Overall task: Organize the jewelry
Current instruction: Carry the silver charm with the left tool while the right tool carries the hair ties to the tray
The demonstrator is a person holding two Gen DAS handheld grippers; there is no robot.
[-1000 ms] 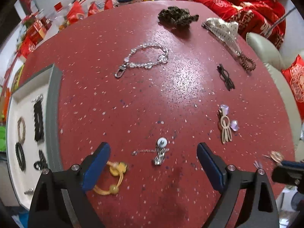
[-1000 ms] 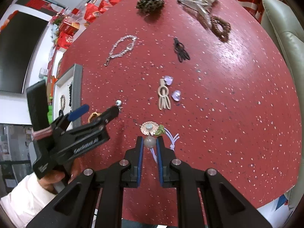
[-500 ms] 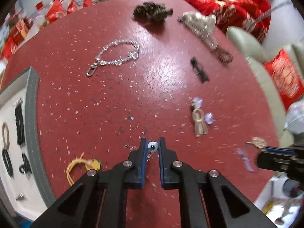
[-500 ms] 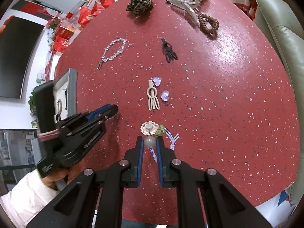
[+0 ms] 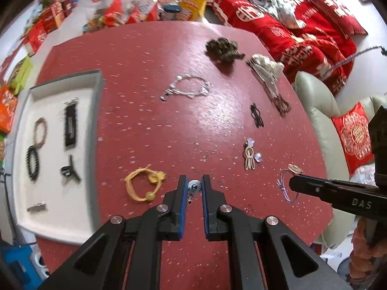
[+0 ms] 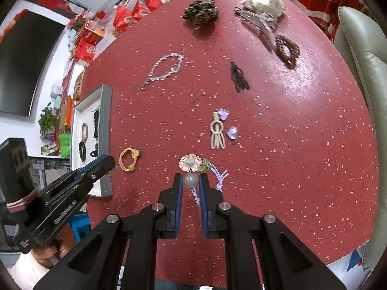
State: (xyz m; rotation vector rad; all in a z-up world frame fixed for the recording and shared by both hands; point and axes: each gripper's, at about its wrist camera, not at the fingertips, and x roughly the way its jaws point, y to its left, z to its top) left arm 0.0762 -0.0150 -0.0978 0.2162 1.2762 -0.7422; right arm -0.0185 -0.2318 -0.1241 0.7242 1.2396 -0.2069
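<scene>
My left gripper [image 5: 194, 185] is shut on a small silver bead charm [image 5: 194, 186] with a short chain hanging under it, held above the red table. My right gripper [image 6: 190, 180] is shut on the grey bead [image 6: 189, 180] of a flower hair tie [image 6: 190, 163] with lilac cords. A grey-rimmed white tray [image 5: 99, 96] at the left holds bracelets and clips; it also shows in the right wrist view [image 6: 105, 111]. A yellow cord bracelet [image 5: 142, 186] lies just left of my left gripper.
On the table lie a silver chain [image 5: 186, 89], a black clip [image 5: 256, 115], a beige clip with purple hearts [image 5: 250, 154], a leopard scrunchie [image 5: 223, 48], a white bow clip [image 5: 264, 68] and a brown hair tie [image 6: 287, 50]. A sofa [image 5: 319, 120] flanks the right edge.
My left gripper closed on the silver bead charm, lifted it and swung left, bringing the tray further into view. My right gripper stayed shut on the flower hair tie.
</scene>
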